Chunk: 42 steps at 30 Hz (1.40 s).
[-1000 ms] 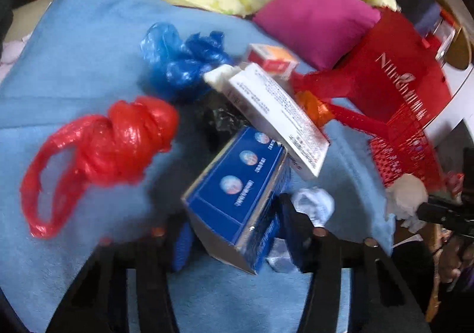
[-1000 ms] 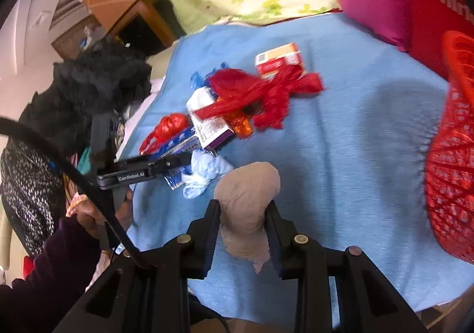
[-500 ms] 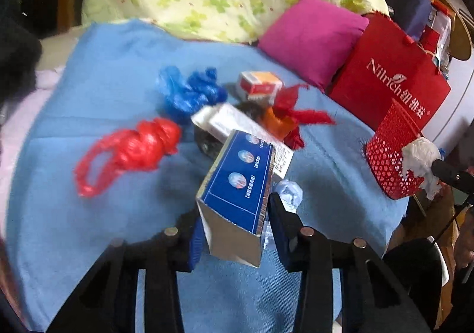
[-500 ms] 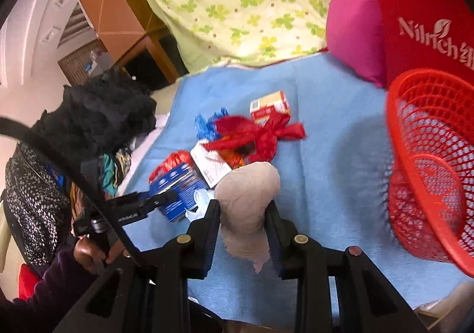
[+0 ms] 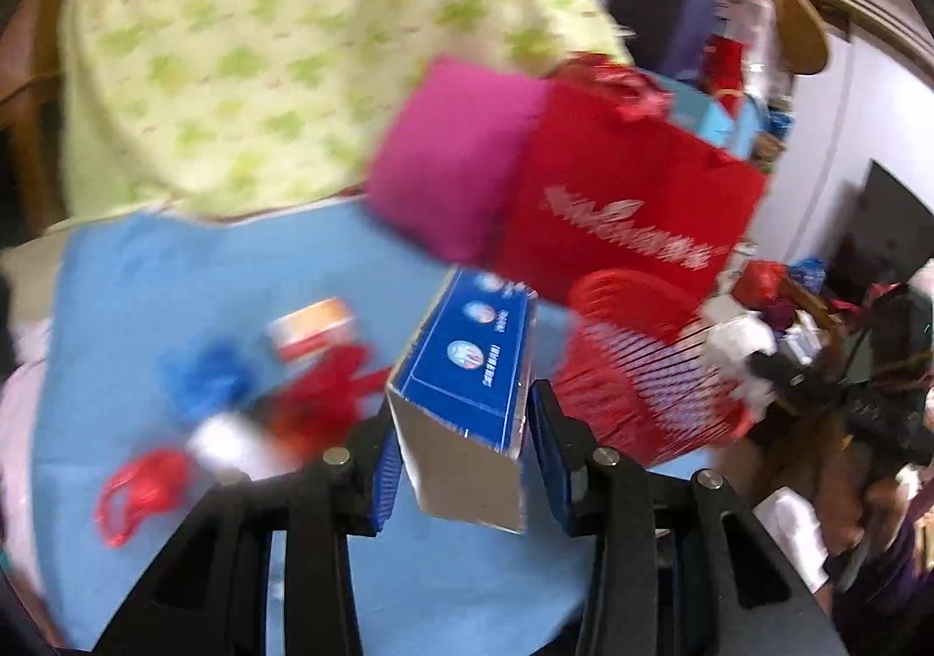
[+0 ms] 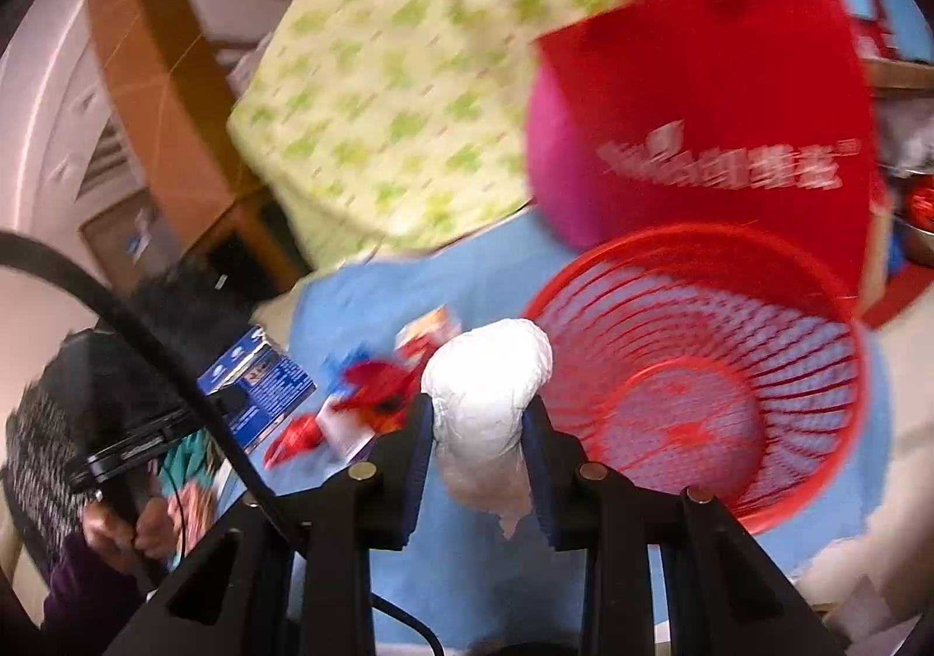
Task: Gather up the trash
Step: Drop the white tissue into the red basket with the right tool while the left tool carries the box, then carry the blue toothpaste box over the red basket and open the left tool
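The left gripper (image 5: 461,440) clamps a blue box (image 5: 467,364). The right gripper (image 6: 481,452) clamps a white paper wad (image 6: 487,381) just beside the red basket's (image 6: 689,247) open rim.

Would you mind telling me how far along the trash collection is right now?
Nothing looks binned yet: the red basket appears empty. In hand: the left gripper clamps a blue box, and the right gripper clamps a white wad beside the basket rim. Left on the blue blanket: red bags, a blue bag, an orange box.

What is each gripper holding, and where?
Left gripper: blue box, clamped across its long sides near the open end. Right gripper: white crumpled wad, pinched at its middle.
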Available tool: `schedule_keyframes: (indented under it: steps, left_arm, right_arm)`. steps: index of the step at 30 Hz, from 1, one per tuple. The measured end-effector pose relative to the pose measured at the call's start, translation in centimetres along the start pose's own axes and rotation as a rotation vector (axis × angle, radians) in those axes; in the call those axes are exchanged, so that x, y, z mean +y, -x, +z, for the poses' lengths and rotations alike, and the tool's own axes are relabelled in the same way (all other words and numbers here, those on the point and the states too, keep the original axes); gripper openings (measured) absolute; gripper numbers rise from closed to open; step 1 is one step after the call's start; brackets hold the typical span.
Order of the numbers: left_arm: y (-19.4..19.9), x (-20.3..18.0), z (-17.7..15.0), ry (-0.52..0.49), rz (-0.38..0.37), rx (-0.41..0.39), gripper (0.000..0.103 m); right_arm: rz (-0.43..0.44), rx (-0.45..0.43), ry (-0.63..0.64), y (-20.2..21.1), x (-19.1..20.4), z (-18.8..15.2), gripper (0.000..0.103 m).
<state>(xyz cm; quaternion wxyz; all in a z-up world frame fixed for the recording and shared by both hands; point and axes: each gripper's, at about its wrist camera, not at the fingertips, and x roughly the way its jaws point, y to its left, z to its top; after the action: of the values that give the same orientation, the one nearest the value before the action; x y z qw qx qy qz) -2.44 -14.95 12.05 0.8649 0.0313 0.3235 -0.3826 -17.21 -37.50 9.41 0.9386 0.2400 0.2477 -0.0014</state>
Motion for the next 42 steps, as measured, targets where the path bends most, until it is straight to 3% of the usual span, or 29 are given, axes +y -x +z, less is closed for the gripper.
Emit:
schedule_keyframes:
  steps: [3, 7, 11, 13, 18, 22, 24, 27, 28, 30, 35, 39, 42]
  left_arm:
    - [-3.2, -5.0, 1.8, -0.012, -0.084, 0.013, 0.042]
    - [-7.4, -9.7, 2.8, -0.048, -0.116, 0.041, 0.042]
    - [-12.3, -12.8, 2.0, -0.115, -0.065, 0.091, 0.042]
    - [-13.6, -12.1, 1.1, -0.074, -0.067, 0.137, 0.042]
    - [-11.4, -8.3, -0.4, -0.017, -0.057, 0.122, 0.043]
    - [-8.5, -4.2, -2.3, 0.017, 0.016, 0.106, 0.061]
    - [-7.7, -3.0, -3.3, 0.039, 0.018, 0.106, 0.062]
    - [-7.7, -2.2, -5.5, 0.041, 0.024, 0.141, 0.077]
    - [-7.9, -2.2, -6.5, 0.033, 0.019, 0.153, 0.078]
    - [-9.0, -2.3, -8.1, 0.017, 0.011, 0.194, 0.078]
    - [-13.0, -2.7, -11.9, 0.092, -0.033, 0.361, 0.078]
    - [-14.7, -3.1, -13.1, 0.177, -0.056, 0.381, 0.079]
    - [-16.2, -4.5, -13.8, 0.176, -0.050, 0.409, 0.079]
  right_arm:
    - [-0.063, -0.071, -0.078, 2.7, -3.2, 1.1, 0.033]
    - [-0.109, -0.103, -0.176, 4.5, -6.8, 1.8, 0.035]
    - [-0.138, -0.104, -0.217, 4.4, -9.4, 1.7, 0.035]
    - [-0.164, -0.080, -0.235, 3.5, -10.3, 1.4, 0.035]
    - [-0.155, -0.029, -0.250, 1.2, -11.9, 0.7, 0.035]
    - [-0.155, 0.004, -0.275, 0.1, -12.3, 0.3, 0.038]
    - [-0.146, 0.008, -0.272, -0.1, -12.0, 0.2, 0.038]
    - [-0.130, -0.015, -0.258, 0.2, -11.4, 0.2, 0.038]
    - [-0.125, -0.032, -0.254, 0.6, -11.2, 0.2, 0.041]
    - [-0.127, -0.065, -0.256, 1.5, -10.8, 0.4, 0.075]
    - [-0.124, -0.127, -0.227, 3.4, -9.6, 0.5, 0.076]
    - [-0.118, -0.147, -0.197, 3.9, -8.5, 0.7, 0.076]
    - [-0.118, -0.148, -0.182, 3.8, -8.1, 0.7, 0.076]
